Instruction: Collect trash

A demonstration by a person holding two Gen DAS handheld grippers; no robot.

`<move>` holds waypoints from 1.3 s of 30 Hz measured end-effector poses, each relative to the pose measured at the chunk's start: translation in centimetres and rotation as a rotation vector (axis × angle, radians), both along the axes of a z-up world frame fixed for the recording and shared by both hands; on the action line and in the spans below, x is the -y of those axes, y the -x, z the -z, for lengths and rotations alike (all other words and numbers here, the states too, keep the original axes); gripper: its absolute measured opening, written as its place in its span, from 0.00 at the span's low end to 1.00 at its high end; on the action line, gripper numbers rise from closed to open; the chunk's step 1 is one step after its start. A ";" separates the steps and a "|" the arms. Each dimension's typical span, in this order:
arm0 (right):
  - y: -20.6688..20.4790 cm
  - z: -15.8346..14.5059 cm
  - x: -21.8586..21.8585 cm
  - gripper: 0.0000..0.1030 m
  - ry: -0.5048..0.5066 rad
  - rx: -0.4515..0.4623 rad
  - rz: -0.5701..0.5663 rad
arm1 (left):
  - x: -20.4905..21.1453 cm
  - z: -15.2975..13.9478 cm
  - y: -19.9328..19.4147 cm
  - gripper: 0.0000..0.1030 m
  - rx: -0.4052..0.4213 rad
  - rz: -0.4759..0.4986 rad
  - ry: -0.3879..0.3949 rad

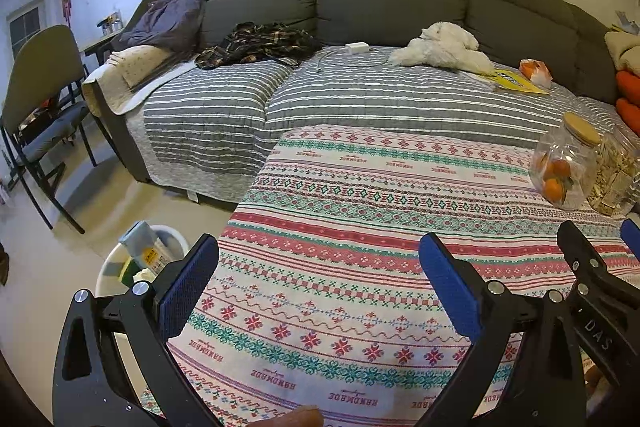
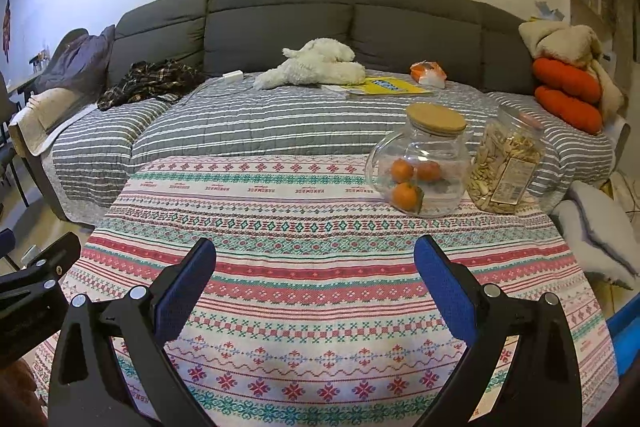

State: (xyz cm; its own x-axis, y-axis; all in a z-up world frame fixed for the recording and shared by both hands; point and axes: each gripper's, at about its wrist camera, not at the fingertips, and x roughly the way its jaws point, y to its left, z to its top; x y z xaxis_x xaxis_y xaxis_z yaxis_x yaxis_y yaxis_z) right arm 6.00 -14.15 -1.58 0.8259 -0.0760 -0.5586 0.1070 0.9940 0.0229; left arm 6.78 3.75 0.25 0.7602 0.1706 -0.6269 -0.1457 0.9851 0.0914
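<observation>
A white trash bin (image 1: 108,267) stands on the floor at the table's left edge, with a blue-grey carton (image 1: 144,247) and other trash in it. My left gripper (image 1: 318,259) is open and empty above the patterned tablecloth (image 1: 340,227), just right of the bin. My right gripper (image 2: 314,263) is open and empty over the same tablecloth (image 2: 320,227). The right gripper's fingers (image 1: 580,251) also show at the left wrist view's right edge. The left gripper's fingers (image 2: 52,255) show at the right wrist view's left edge.
A glass jar of oranges (image 2: 420,163) with a wooden lid and a plastic jar of seeds (image 2: 508,163) stand at the table's far right. Behind is a grey sofa (image 2: 320,19) with a white plush toy (image 2: 316,67), plaid shirt (image 2: 148,79), yellow booklet (image 2: 388,87) and orange bag (image 2: 428,73). Chairs (image 1: 40,115) stand left.
</observation>
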 end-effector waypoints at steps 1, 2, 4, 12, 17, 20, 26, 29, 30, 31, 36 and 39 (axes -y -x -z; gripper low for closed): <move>0.1 0.0 0.0 0.94 0.006 0.003 0.001 | 0.1 0.1 0.0 0.93 0.001 0.001 -0.004; 0.1 0.0 0.0 0.94 0.010 0.005 0.003 | 0.1 0.1 0.0 0.93 0.000 0.001 -0.004; 0.3 0.0 0.1 0.94 0.014 0.008 0.005 | 0.1 0.2 0.0 0.93 -0.005 0.002 0.003; 0.8 -0.3 -0.2 0.94 0.022 0.024 0.005 | 0.0 -0.1 0.3 0.93 0.011 0.004 0.000; 1.0 -0.3 -0.2 0.94 0.020 0.026 0.007 | 0.1 -0.2 0.4 0.93 0.017 0.005 -0.008; 0.9 -0.2 -0.2 0.94 0.014 0.017 0.006 | 0.2 -0.2 0.5 0.93 0.020 0.008 -0.015; 0.8 -0.2 -0.2 0.94 0.017 0.019 0.004 | 0.2 -0.2 0.5 0.93 0.021 0.008 -0.019; 0.8 -0.2 0.0 0.94 0.011 0.018 0.007 | 0.3 -0.2 0.4 0.93 0.019 0.008 -0.019; 0.8 -0.2 -0.1 0.94 0.011 0.017 0.008 | 0.3 -0.2 0.4 0.93 0.019 0.008 -0.020; 0.8 -0.2 0.0 0.94 0.010 0.016 0.009 | 0.3 -0.2 0.4 0.93 0.019 0.007 -0.021; 0.7 0.0 -0.1 0.94 0.006 0.009 0.005 | 0.1 -0.1 0.4 0.93 0.016 0.008 -0.019; 0.7 0.0 -0.2 0.94 0.004 0.007 0.005 | 0.1 -0.1 0.5 0.93 0.016 0.009 -0.021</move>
State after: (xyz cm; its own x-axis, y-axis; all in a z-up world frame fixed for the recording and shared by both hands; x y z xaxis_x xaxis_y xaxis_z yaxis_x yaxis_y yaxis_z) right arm 5.29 -13.98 -1.58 0.8292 -0.0823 -0.5529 0.1116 0.9936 0.0195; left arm 6.32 3.62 0.35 0.7714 0.1765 -0.6114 -0.1385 0.9843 0.1094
